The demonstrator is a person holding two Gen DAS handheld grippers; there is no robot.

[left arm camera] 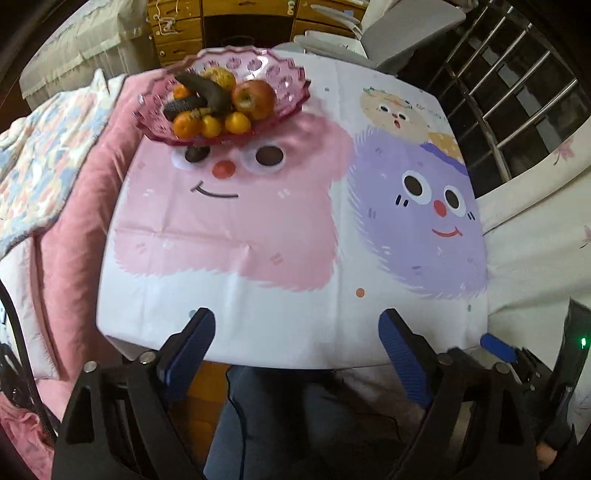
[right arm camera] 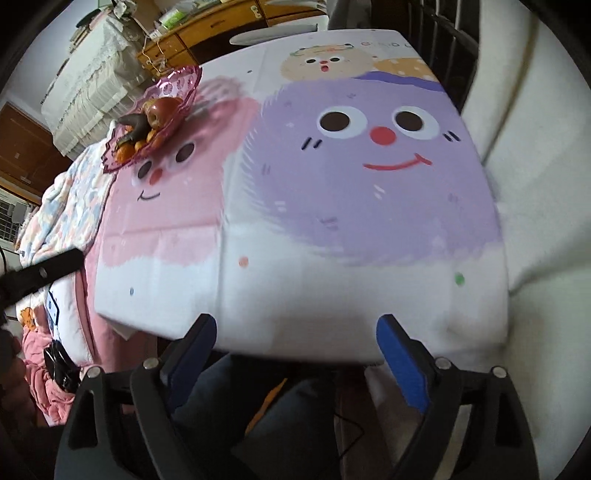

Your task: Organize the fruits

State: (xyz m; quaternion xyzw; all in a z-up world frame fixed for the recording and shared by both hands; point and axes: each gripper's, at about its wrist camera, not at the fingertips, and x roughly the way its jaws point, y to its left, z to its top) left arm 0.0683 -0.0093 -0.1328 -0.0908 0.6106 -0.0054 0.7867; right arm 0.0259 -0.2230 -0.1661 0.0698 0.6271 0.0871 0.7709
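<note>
A pink plastic fruit bowl (left arm camera: 291, 88) stands at the table's far left; it also shows in the right wrist view (right arm camera: 184, 88). It holds a red apple (left arm camera: 254, 99), several oranges (left arm camera: 186, 124), a dark overripe banana (left arm camera: 207, 92) and a yellowish fruit (left arm camera: 221, 75). My left gripper (left arm camera: 297, 325) is open and empty over the table's near edge. My right gripper (right arm camera: 295, 328) is open and empty at the near edge, further right. The right gripper's blue fingertip (left arm camera: 496, 347) shows in the left wrist view.
The table (left arm camera: 295, 314) wears a cloth with pink and purple cartoon faces. A pink and patterned quilt (left arm camera: 55, 177) lies to the left. A metal railing (left arm camera: 517, 92) is at the right, wooden drawers (left arm camera: 177, 29) behind. Legs in jeans (left arm camera: 277, 413) are below the edge.
</note>
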